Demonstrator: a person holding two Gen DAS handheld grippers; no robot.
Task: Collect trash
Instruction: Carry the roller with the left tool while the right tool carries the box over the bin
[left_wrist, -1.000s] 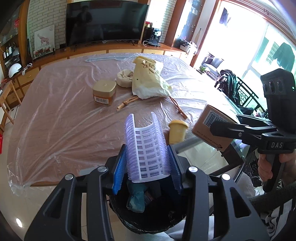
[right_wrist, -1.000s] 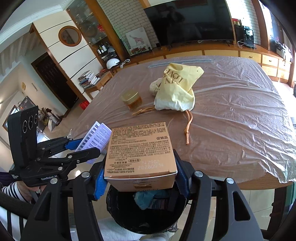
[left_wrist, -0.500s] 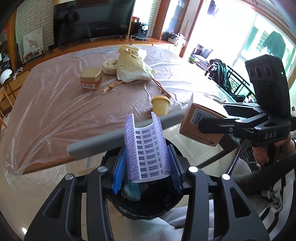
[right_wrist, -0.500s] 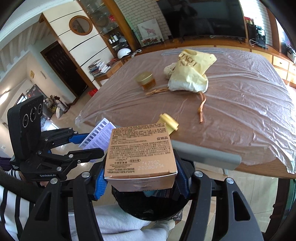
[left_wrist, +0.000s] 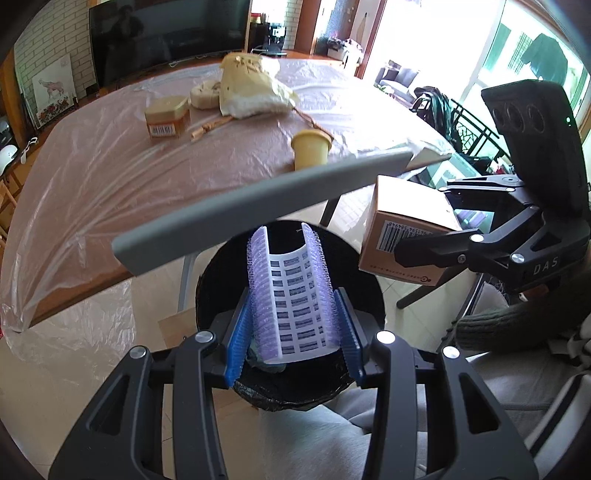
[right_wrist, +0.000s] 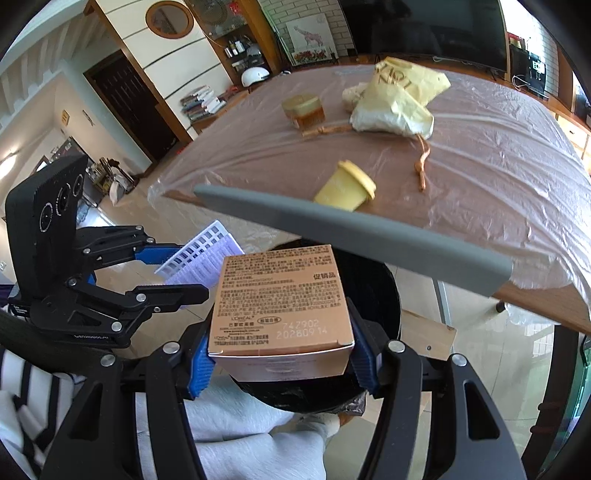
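My left gripper (left_wrist: 291, 332) is shut on a curled white and purple blister sheet (left_wrist: 293, 295) and holds it over the open black trash bin (left_wrist: 221, 280). My right gripper (right_wrist: 280, 354) is shut on a tan cardboard box (right_wrist: 280, 299), held over the same bin (right_wrist: 373, 295). The box (left_wrist: 402, 229) and right gripper also show at the right of the left wrist view. The left gripper (right_wrist: 173, 273) with the sheet (right_wrist: 201, 258) shows at the left of the right wrist view. Some trash lies inside the bin.
A grey chair back rail (left_wrist: 258, 206) crosses just above the bin. On the plastic-covered table (left_wrist: 92, 177) lie a yellow cup (left_wrist: 310, 147), a tan jar (left_wrist: 166, 118), a yellow paper bag (left_wrist: 251, 92) and twine. A person's legs are below.
Both grippers have drawn back from the table and down over the bin with their items still held. The chair rail has come into view between them and the table.
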